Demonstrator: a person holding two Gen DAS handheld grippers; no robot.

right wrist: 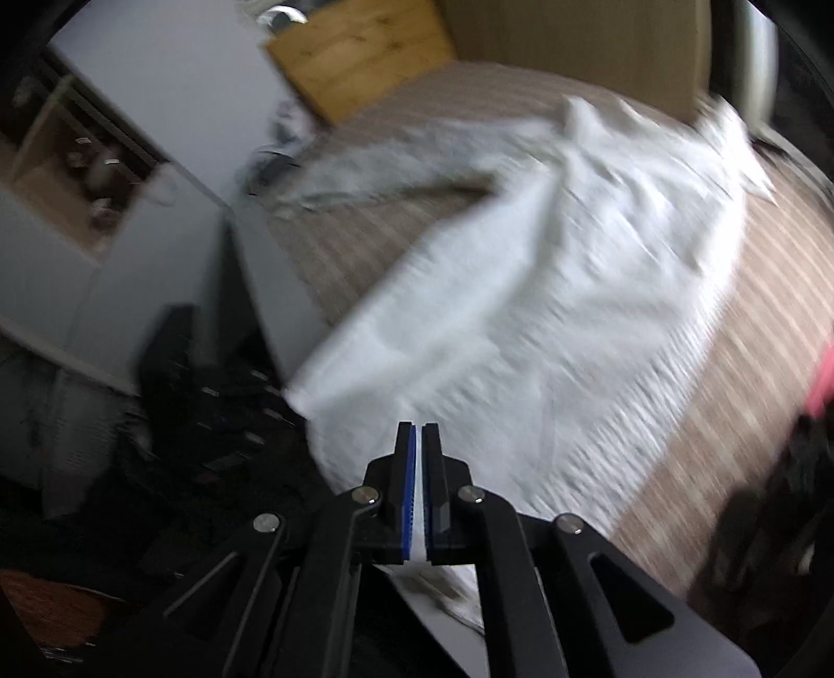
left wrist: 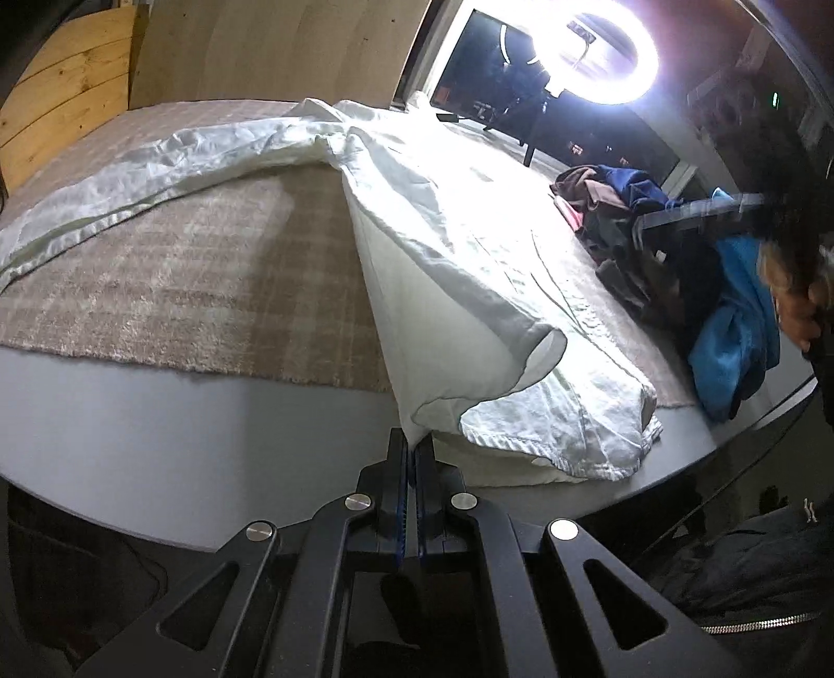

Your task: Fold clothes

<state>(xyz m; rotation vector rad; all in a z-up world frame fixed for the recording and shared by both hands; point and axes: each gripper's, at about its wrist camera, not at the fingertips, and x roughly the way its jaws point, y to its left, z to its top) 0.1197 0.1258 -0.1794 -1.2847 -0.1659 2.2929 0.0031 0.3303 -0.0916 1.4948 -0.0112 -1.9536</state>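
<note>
A white shirt lies spread across a beige checked rug on a grey table, one sleeve stretching toward ten o'clock. The left gripper, at six o'clock in its view, pinches a corner of the shirt's fabric, pulled up taut. The right gripper, in a blurred view, has its fingers nearly together over the shirt's near edge; white shows in the slit between them. A pile of dark and blue clothes sits at three o'clock, a ring light at one o'clock.
</note>
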